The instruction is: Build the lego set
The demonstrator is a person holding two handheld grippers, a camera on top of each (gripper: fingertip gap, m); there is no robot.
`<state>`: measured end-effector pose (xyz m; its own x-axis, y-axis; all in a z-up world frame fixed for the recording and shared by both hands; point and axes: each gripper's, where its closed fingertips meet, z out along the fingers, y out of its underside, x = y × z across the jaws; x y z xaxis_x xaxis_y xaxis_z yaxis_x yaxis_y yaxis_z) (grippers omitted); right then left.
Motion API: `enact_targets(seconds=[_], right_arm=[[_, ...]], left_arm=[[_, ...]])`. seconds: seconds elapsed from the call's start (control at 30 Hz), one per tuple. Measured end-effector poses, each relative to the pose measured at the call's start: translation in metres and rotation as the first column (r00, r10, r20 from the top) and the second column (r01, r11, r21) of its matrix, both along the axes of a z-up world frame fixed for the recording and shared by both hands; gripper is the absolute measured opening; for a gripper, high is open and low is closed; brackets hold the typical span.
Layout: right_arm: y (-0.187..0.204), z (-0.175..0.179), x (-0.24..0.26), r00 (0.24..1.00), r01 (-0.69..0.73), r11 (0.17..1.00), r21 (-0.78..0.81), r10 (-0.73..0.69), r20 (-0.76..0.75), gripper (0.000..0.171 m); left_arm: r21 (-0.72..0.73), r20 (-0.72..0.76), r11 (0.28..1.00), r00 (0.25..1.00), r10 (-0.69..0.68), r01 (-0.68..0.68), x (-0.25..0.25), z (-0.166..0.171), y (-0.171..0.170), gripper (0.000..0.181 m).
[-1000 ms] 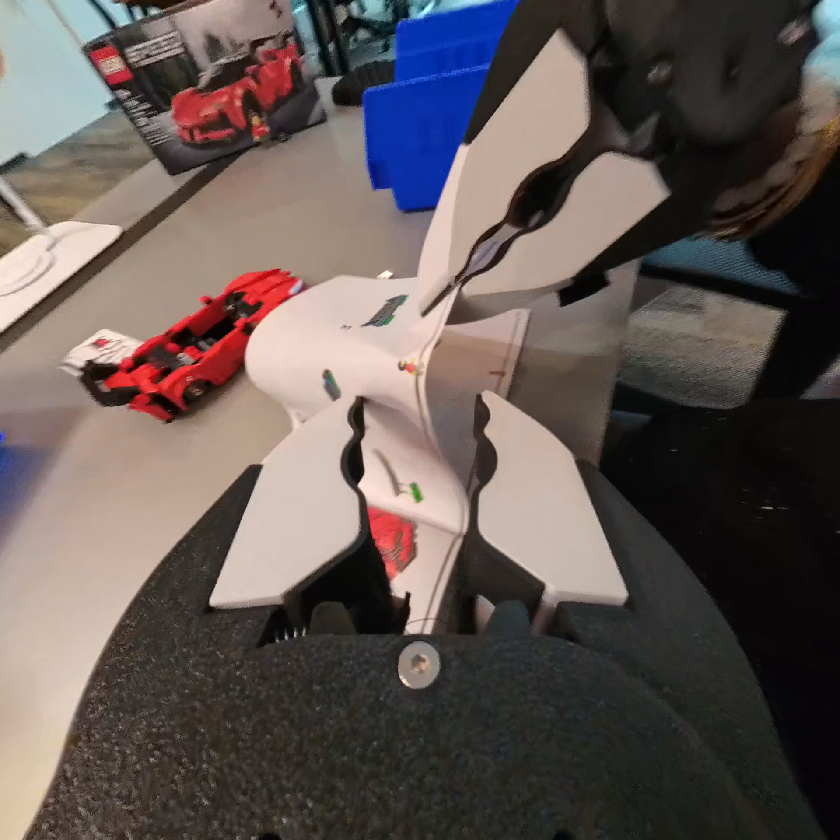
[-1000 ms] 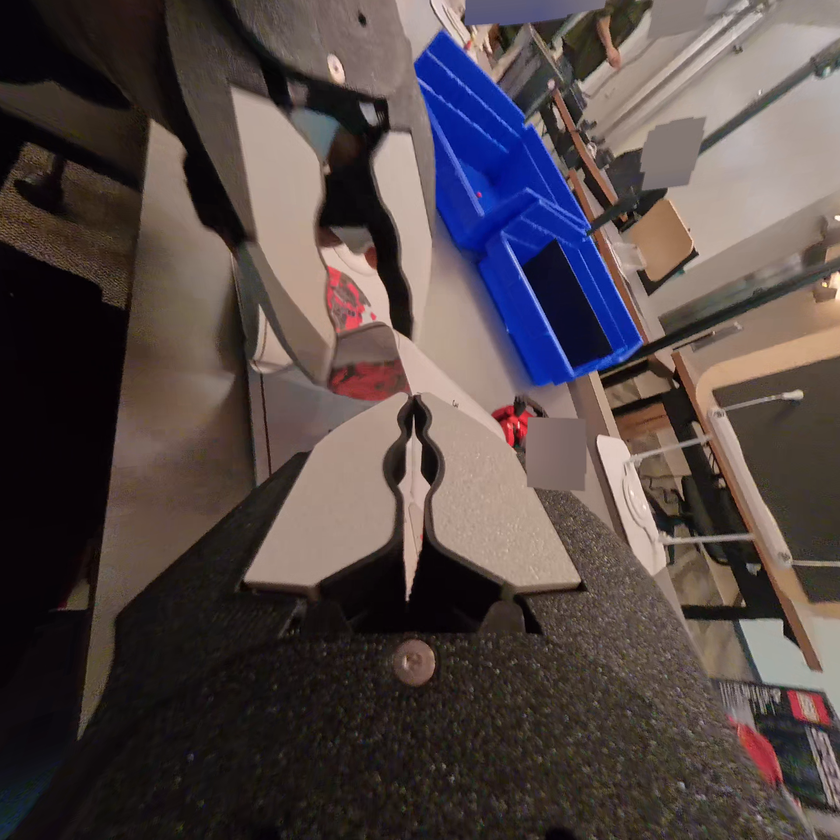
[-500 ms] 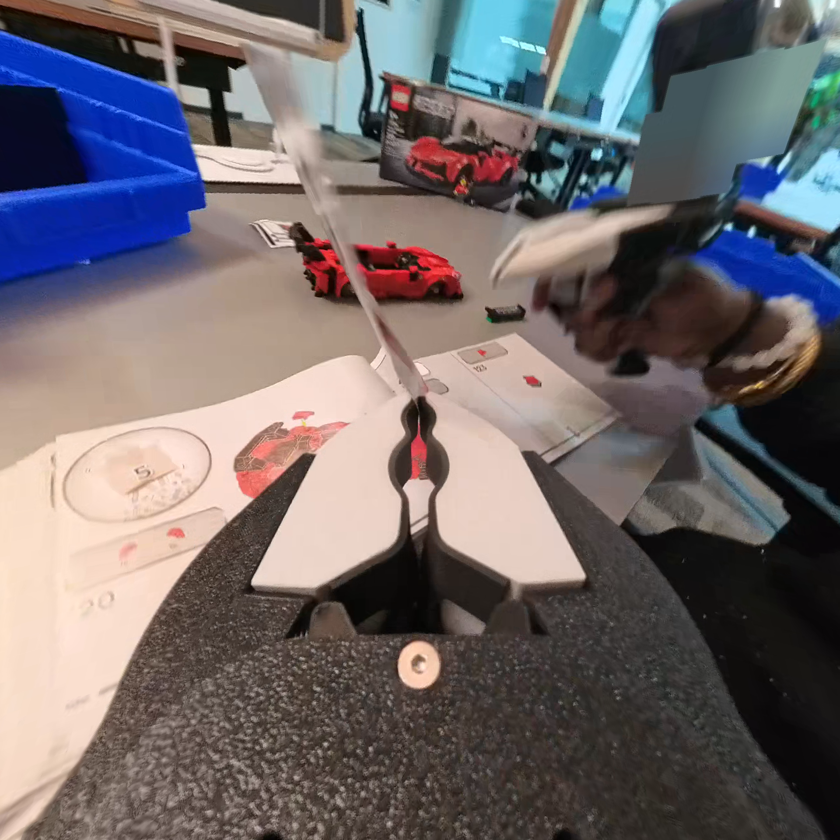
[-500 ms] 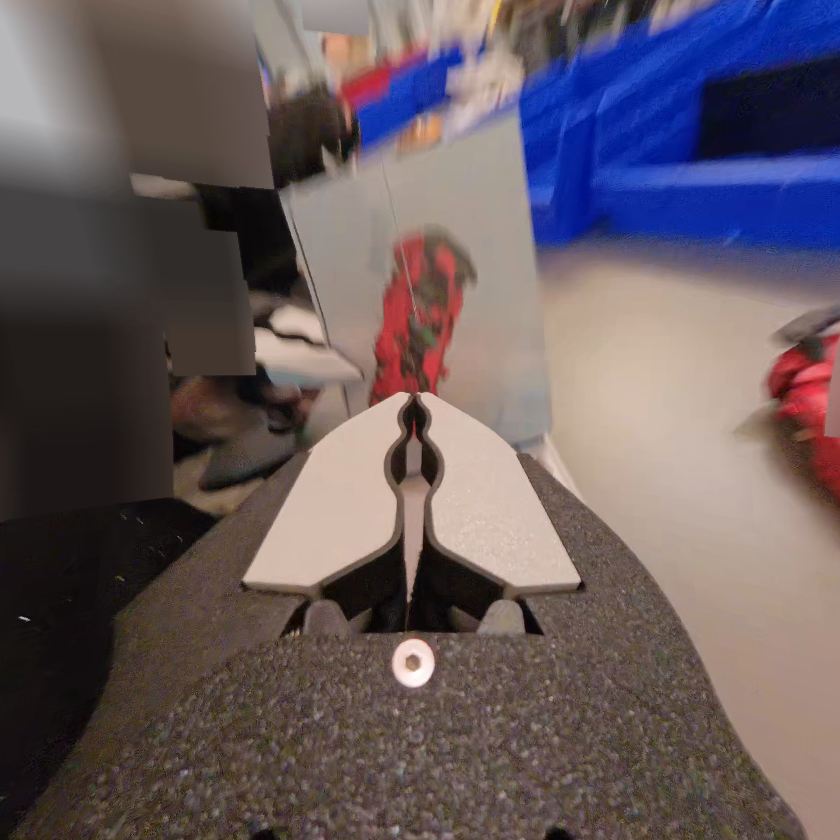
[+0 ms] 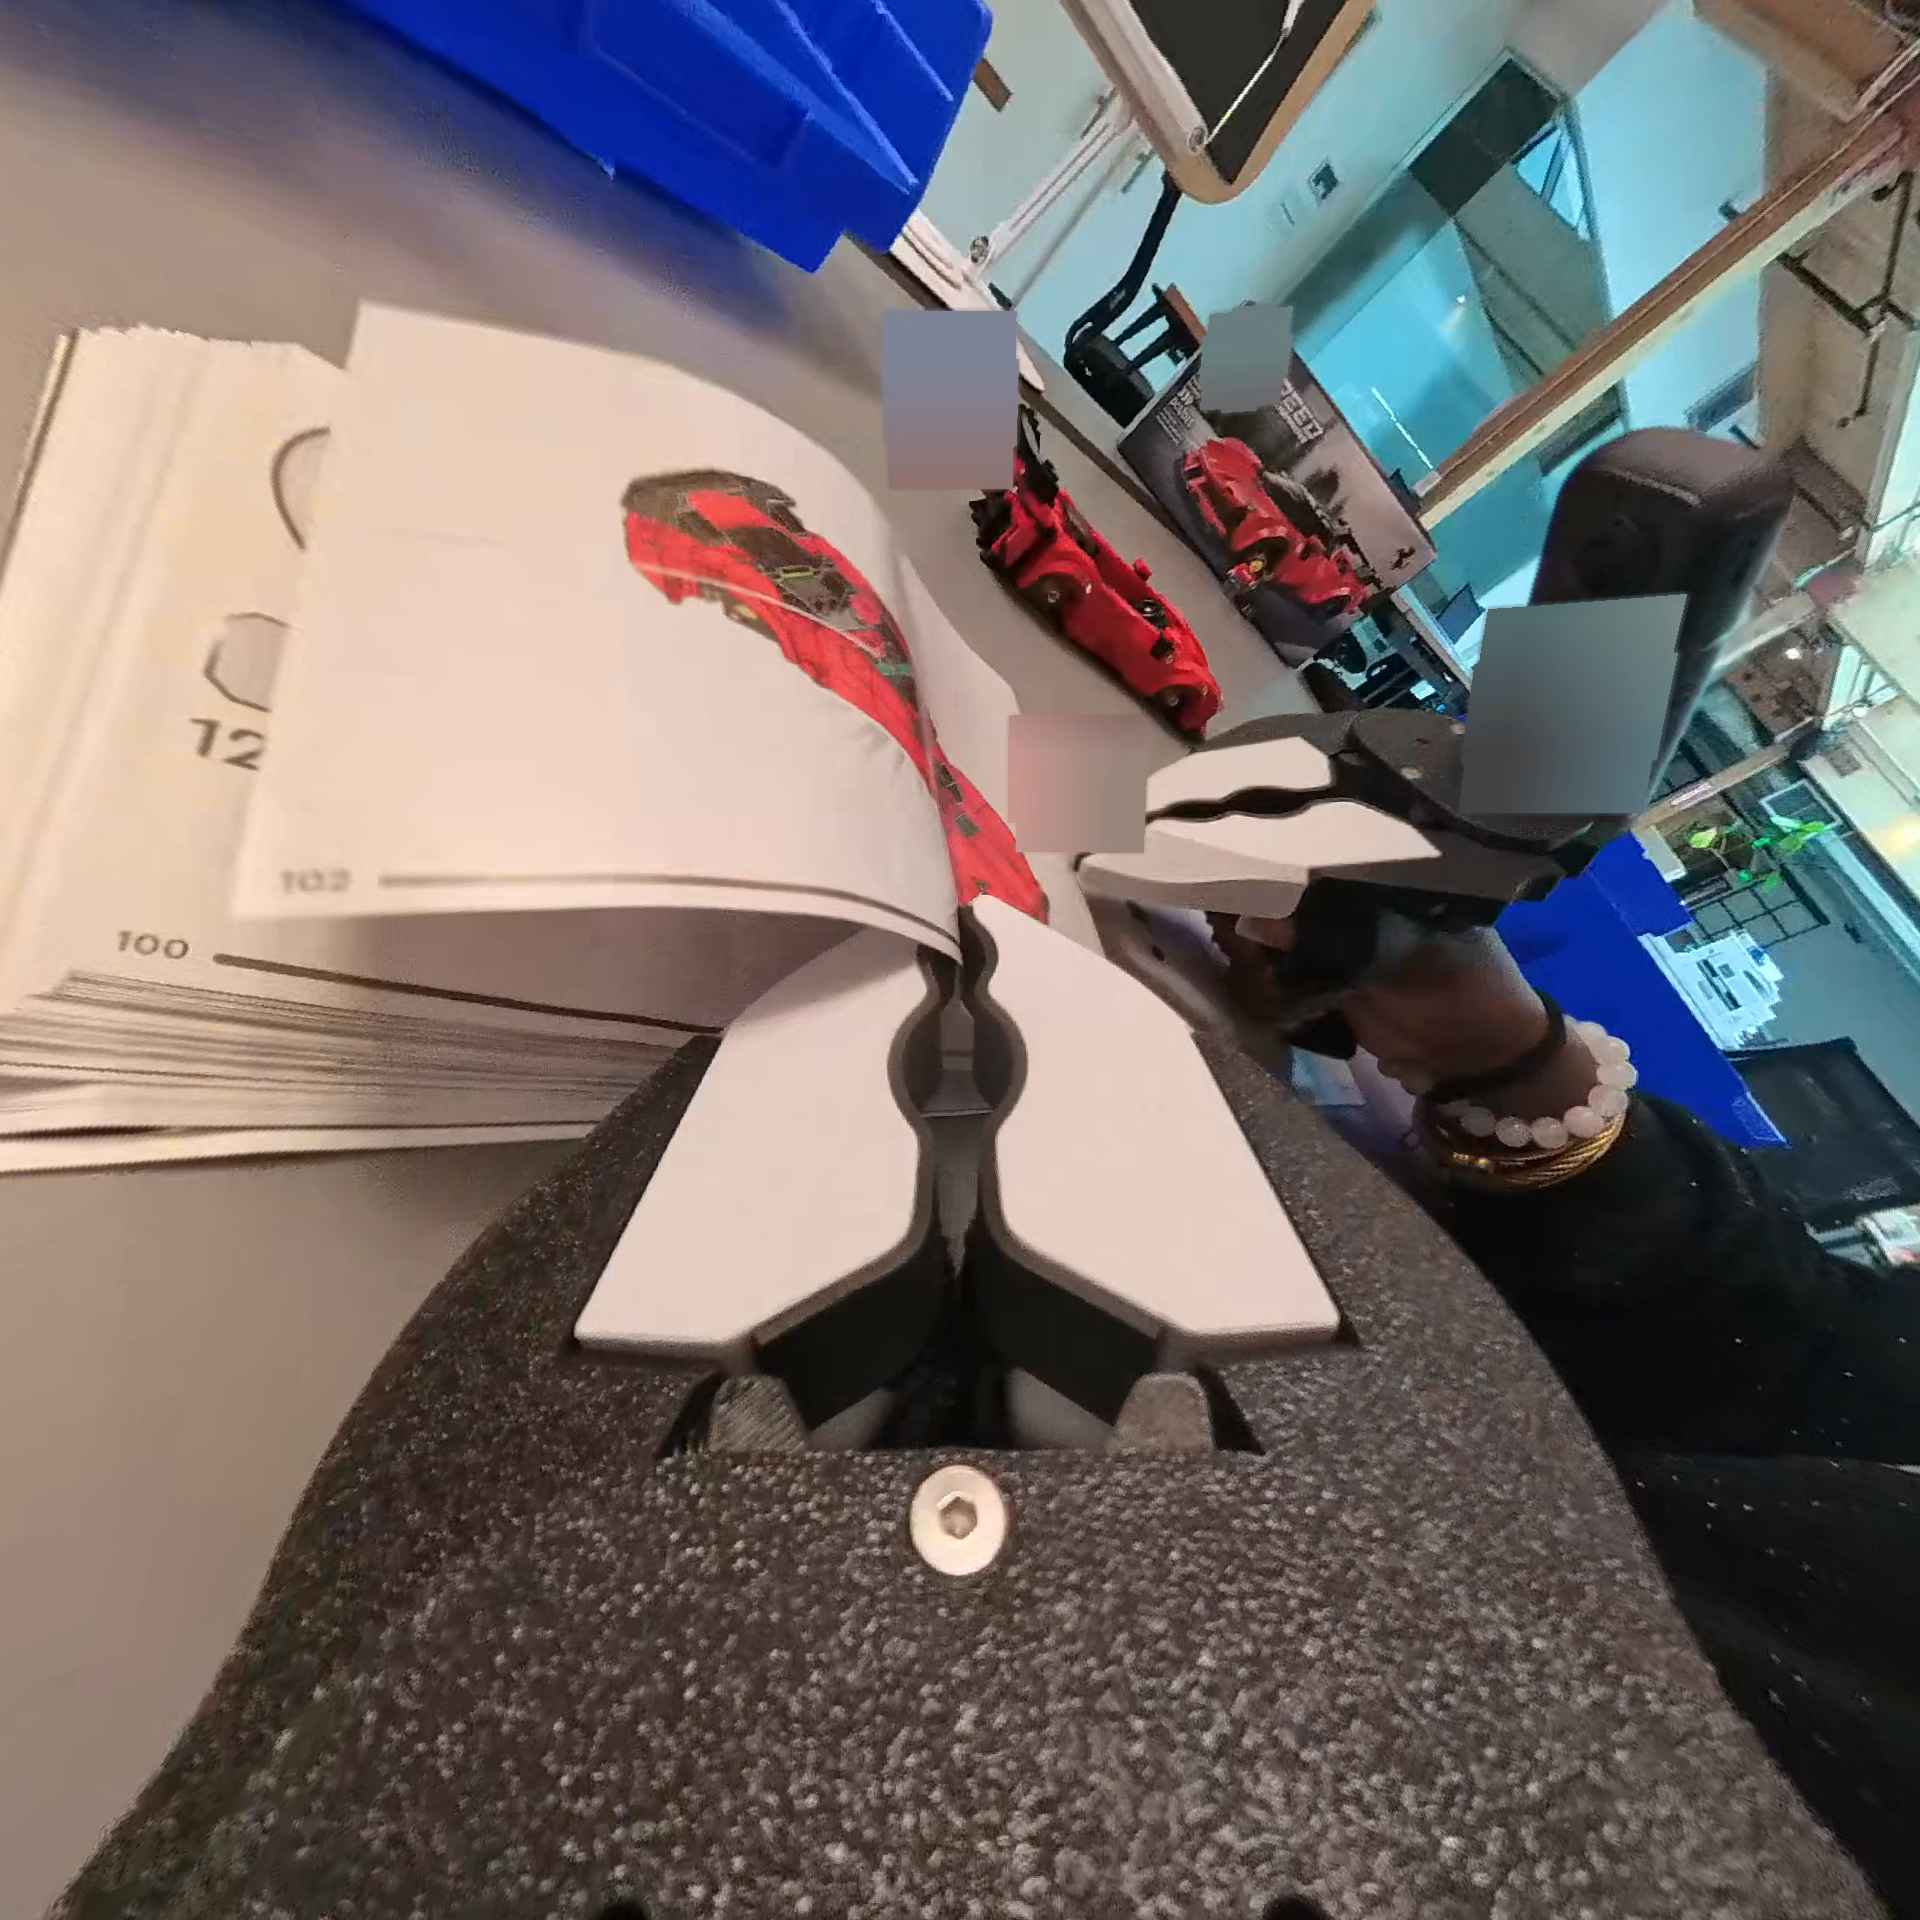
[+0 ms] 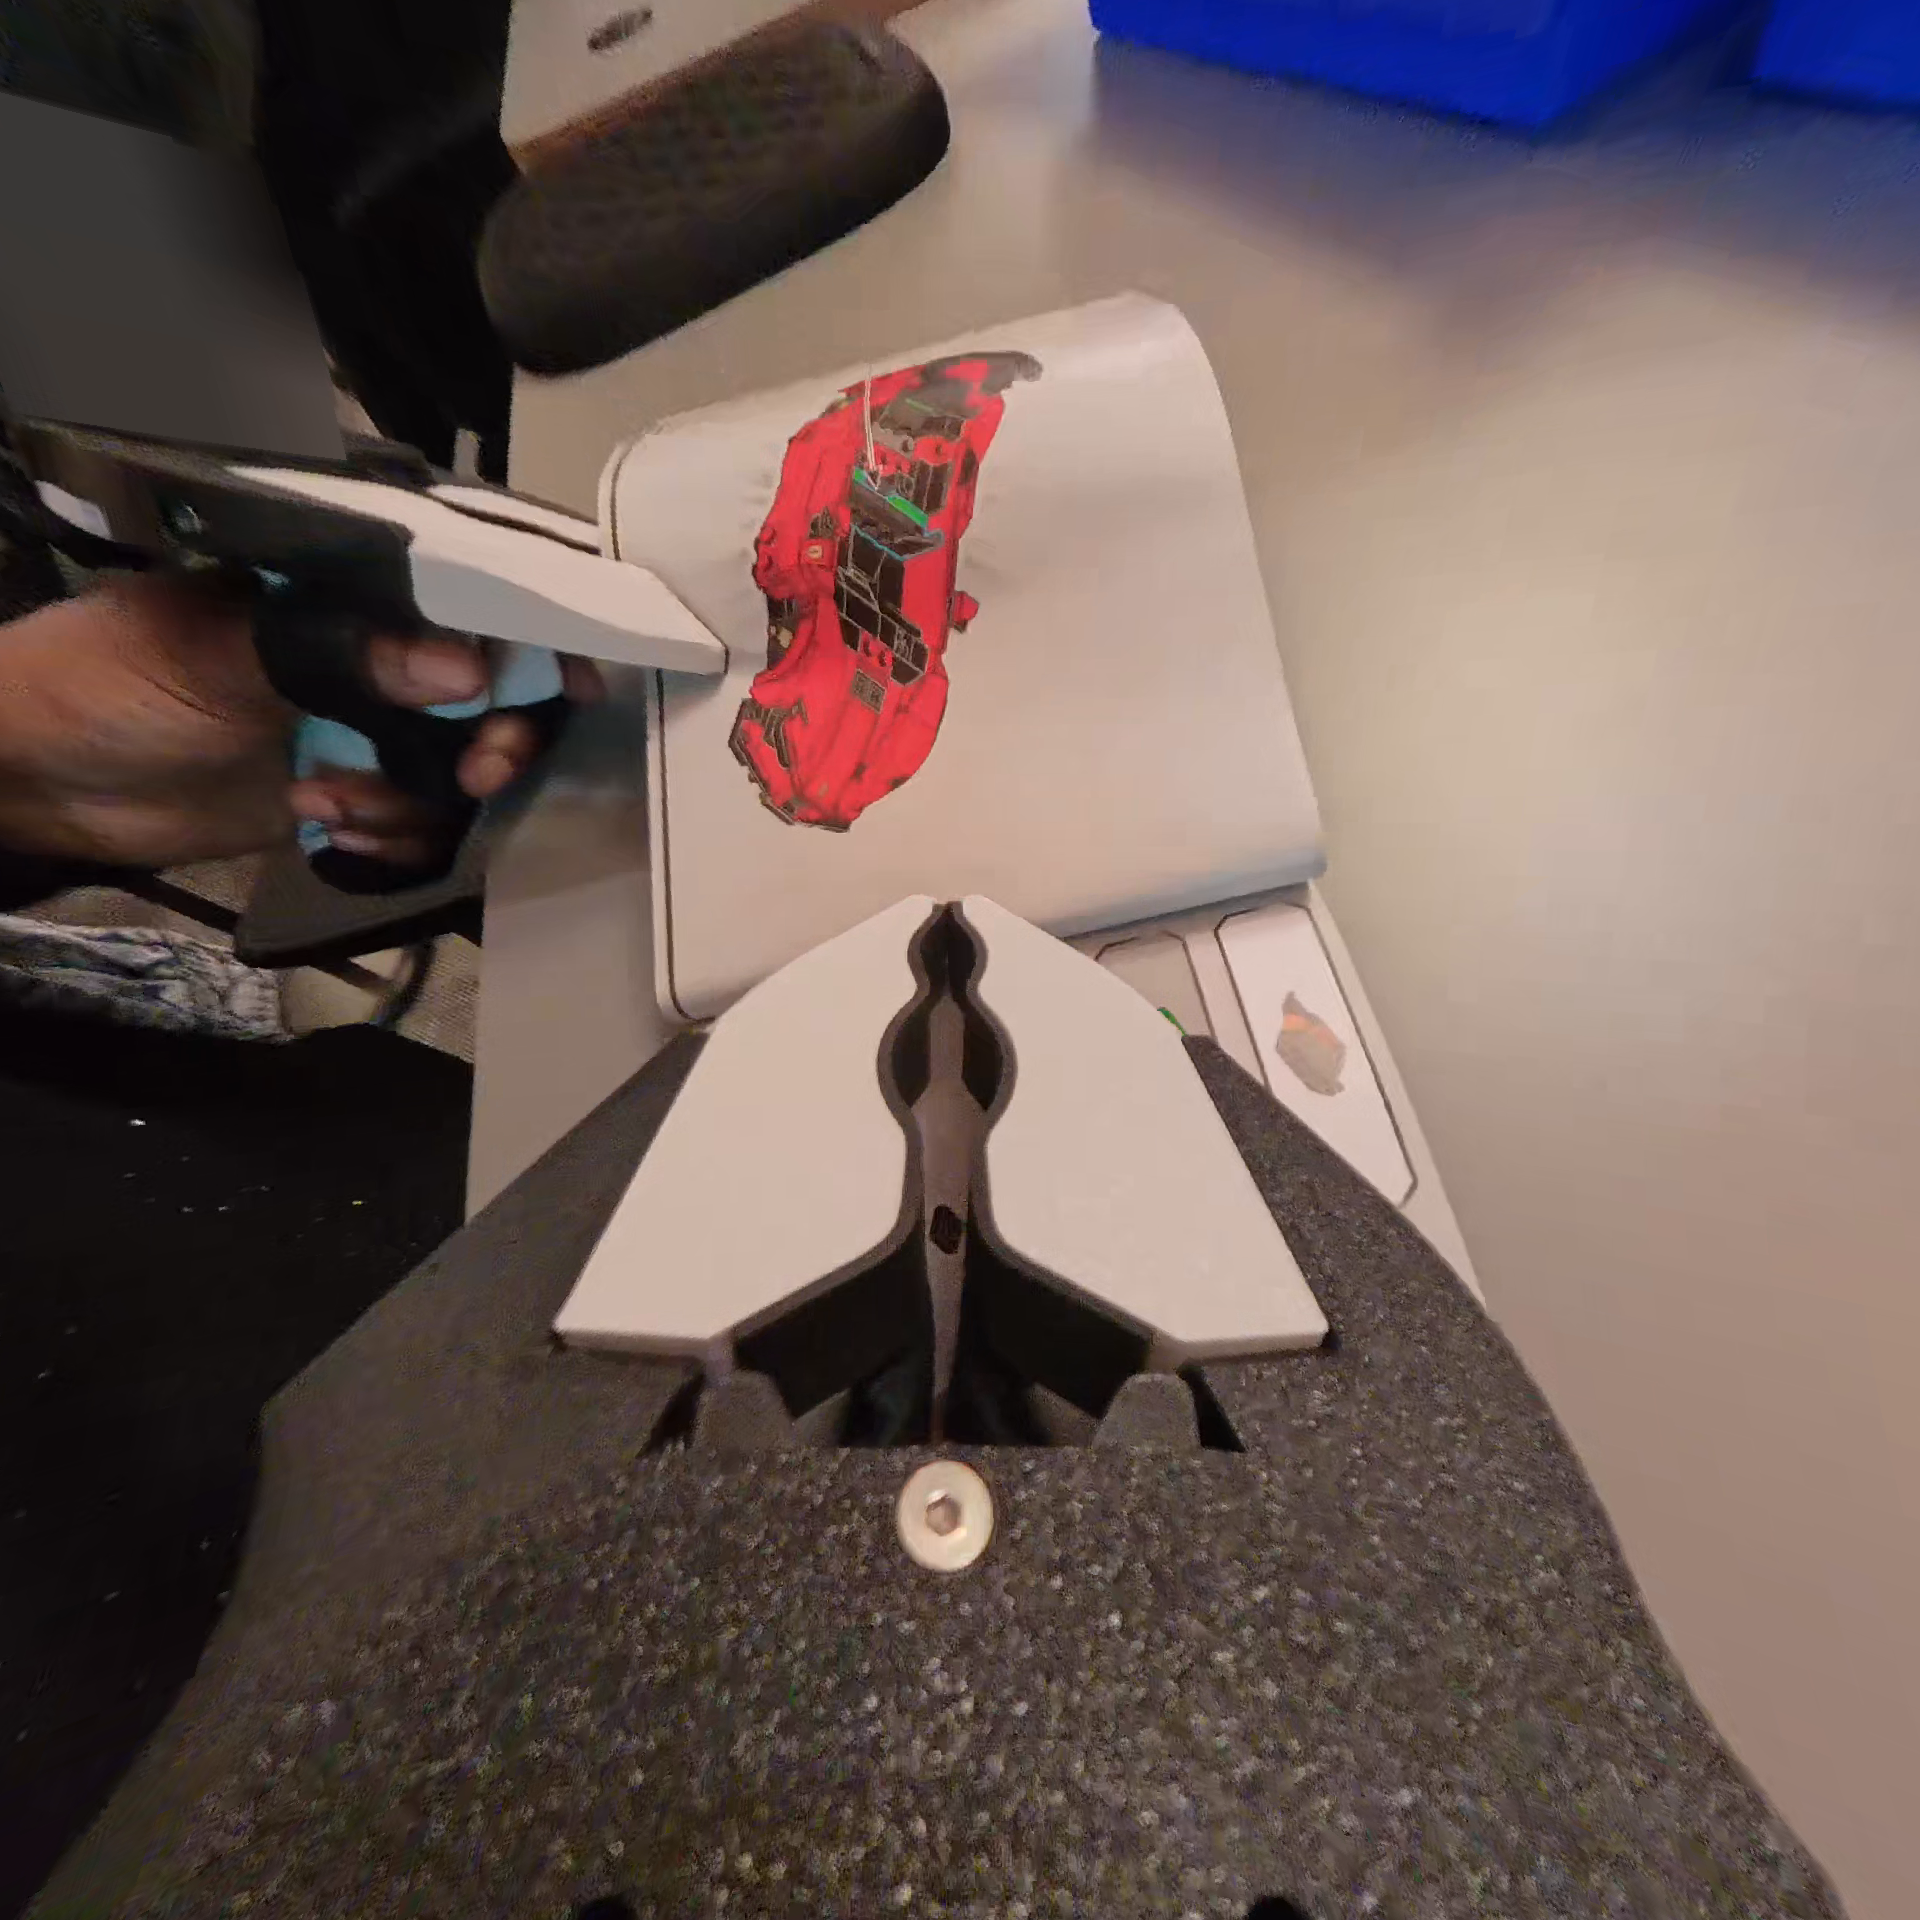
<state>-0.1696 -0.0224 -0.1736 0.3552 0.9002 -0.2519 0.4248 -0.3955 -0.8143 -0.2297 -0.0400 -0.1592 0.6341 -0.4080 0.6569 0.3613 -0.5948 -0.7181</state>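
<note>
My left gripper point(image 5: 961, 925) is shut on the edge of a page point(image 5: 571, 707) of the instruction booklet point(image 5: 156, 1018). The page shows a red car drawing and curls over toward the booklet's left stack. In the right wrist view the same page point(image 6: 1091, 623) arches up, with the left gripper point(image 6: 712, 655) pinching its left edge. My right gripper point(image 6: 951, 909) is shut, its tips just in front of the page's near edge; whether it touches paper is unclear. It also shows in the left wrist view point(image 5: 1122, 847), right of the page. The built red Lego car point(image 5: 1101, 613) stands on the table behind.
The set's box point(image 5: 1278, 509) stands behind the car. Blue bins point(image 5: 675, 94) line the far side of the grey table point(image 6: 1610, 520). A black padded chair arm point(image 6: 707, 177) is beyond the table edge. A person's hand with bracelets point(image 5: 1507, 1112) holds the right gripper. Tip to tip, the grippers are about 7 centimeters apart. My right tips are roughly 20 centimeters from the built red Lego car point(image 5: 1101, 613).
The left gripper closed on the page, lifted it upright, and has now carried it over to the left so it curls. The right gripper has drawn back beside the page.
</note>
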Motion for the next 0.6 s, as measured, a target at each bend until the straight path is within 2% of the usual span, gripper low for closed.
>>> enact_targets(seconds=[0.2, 0.3, 0.37, 0.43, 0.5, 0.53, 0.57, 0.6], right_arm=[[-0.001, -0.003, -0.002, 0.997, -0.005, 0.993, 0.115, -0.003, 0.071, 0.001], [-0.001, -0.004, -0.002, 0.997, -0.007, 0.993, 0.117, -0.003, 0.081, 0.001], [-0.001, -0.006, -0.002, 0.995, -0.010, 0.993, 0.114, -0.001, 0.095, 0.000], [-0.002, -0.009, -0.003, 0.993, -0.017, 0.992, 0.125, 0.002, 0.118, 0.000], [-0.002, -0.009, -0.003, 0.993, -0.018, 0.992, 0.128, 0.002, 0.122, 0.000], [-0.002, -0.009, -0.003, 0.993, -0.018, 0.992, 0.122, 0.003, 0.121, 0.000], [-0.002, -0.009, -0.003, 0.993, -0.019, 0.993, 0.117, 0.004, 0.120, 0.000], [-0.002, -0.010, -0.003, 0.993, -0.019, 0.993, 0.115, 0.005, 0.120, 0.000]], left_arm=[[-0.043, 0.014, 0.999, 1.000, -0.008, 0.009, -0.007, -0.002, -0.007, 0.000], [-0.021, 0.018, 0.995, 0.995, 0.100, -0.100, -0.040, 0.002, -0.005, 0.003], [0.077, -0.080, 0.976, 0.974, 0.212, -0.206, -0.079, 0.015, 0.005, 0.009], [0.287, -0.284, 0.926, 0.901, 0.328, -0.246, -0.111, 0.043, 0.016, 0.014], [0.486, -0.485, 0.862, 0.776, 0.404, -0.145, -0.114, 0.073, 0.025, 0.010], [0.501, -0.593, 0.865, 0.725, 0.350, -0.007, -0.096, 0.075, 0.027, 0.005], [0.426, -0.708, 0.888, 0.674, 0.209, 0.171, -0.067, 0.062, 0.026, 0.005], [0.301, -0.784, 0.882, 0.621, 0.013, 0.361, -0.031, 0.041, 0.019, 0.004]])
